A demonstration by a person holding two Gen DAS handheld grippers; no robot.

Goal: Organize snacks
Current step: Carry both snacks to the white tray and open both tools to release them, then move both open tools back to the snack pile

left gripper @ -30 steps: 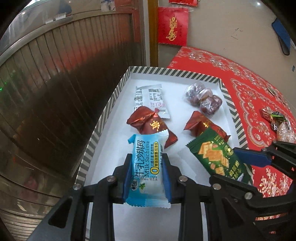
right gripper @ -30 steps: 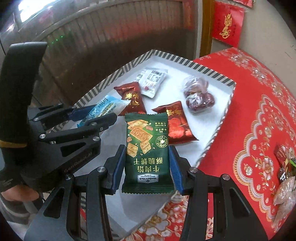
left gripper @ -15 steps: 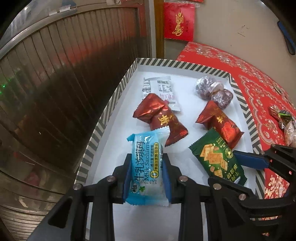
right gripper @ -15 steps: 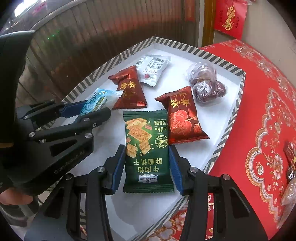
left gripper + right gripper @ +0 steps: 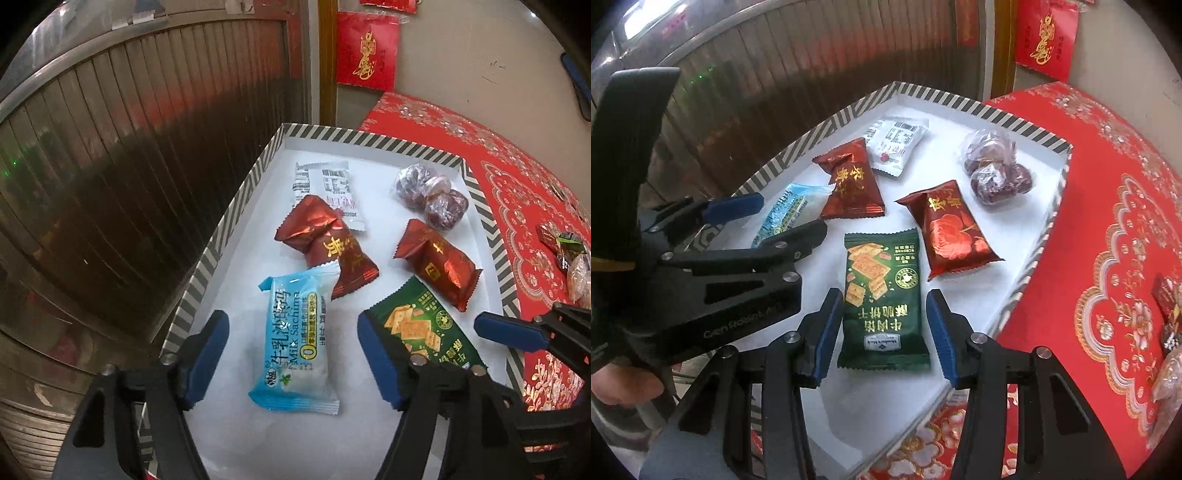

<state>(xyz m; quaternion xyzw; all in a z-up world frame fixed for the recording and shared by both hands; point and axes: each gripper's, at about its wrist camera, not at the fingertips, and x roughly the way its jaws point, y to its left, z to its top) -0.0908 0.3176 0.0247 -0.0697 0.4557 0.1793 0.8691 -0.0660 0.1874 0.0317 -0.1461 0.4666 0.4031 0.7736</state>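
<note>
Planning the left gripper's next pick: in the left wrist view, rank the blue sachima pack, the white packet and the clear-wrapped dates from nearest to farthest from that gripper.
From the left gripper, whose jaws are opening:
1. Blue sachima pack, lying between its fingers.
2. White packet, farther up the tray, left of centre.
3. Clear-wrapped dates, far right corner; about as far as the packet, hard to separate.

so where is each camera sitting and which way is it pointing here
Left wrist: sits on the left gripper, looking steeply down into the striped tray; its jaws are opening around the blue sachima pack, and the right gripper's blue tip enters at right.
Right wrist: sits on the right gripper, also facing down at the tray, its pads beside the green biscuit pack; the left gripper and a hand show at left.
Shared: the tray, both red packs, white packet, wrapped dates and red tablecloth.
</note>
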